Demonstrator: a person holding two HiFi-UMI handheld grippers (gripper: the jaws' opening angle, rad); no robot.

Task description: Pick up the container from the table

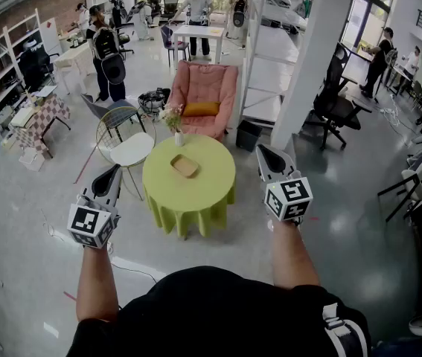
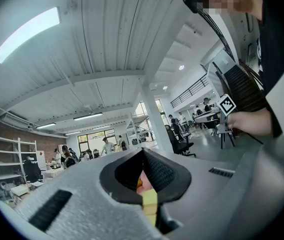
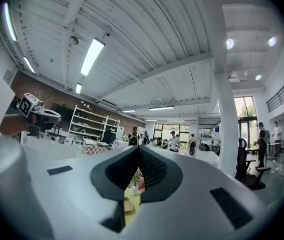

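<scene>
Person stands back from a round table (image 1: 196, 193) draped in a yellow-green cloth, both arms held out level. Container (image 1: 184, 166), a shallow tan tray, wood by the look of it, lies flat near the table's middle with nothing touching it. Small white vase (image 1: 178, 137) with a sprig of flowers stands at the far edge of the table, just behind the container and apart from it. Left gripper (image 1: 112, 172) hangs off the table's left side, well short of the container. In its own view the jaws are pinched together at the tips with nothing caught between them; only a sliver of yellow cloth and pink shows through the slit below. Right gripper (image 1: 264, 152) hangs off the table's right side, also clear of the container. Its jaws are clenched tight and empty, and the container and vase show small through the gap under the tips. Behind the table: pink armchair (image 1: 205, 88) with an orange cushion (image 1: 201, 109). A round white side table (image 1: 132, 149) sits to the left and a black bin (image 1: 248, 135) to the right. White pillar (image 1: 311, 58) rises beyond the right gripper, with a black office chair (image 1: 335, 103) past it. Several people stand at desks in the far background.
</scene>
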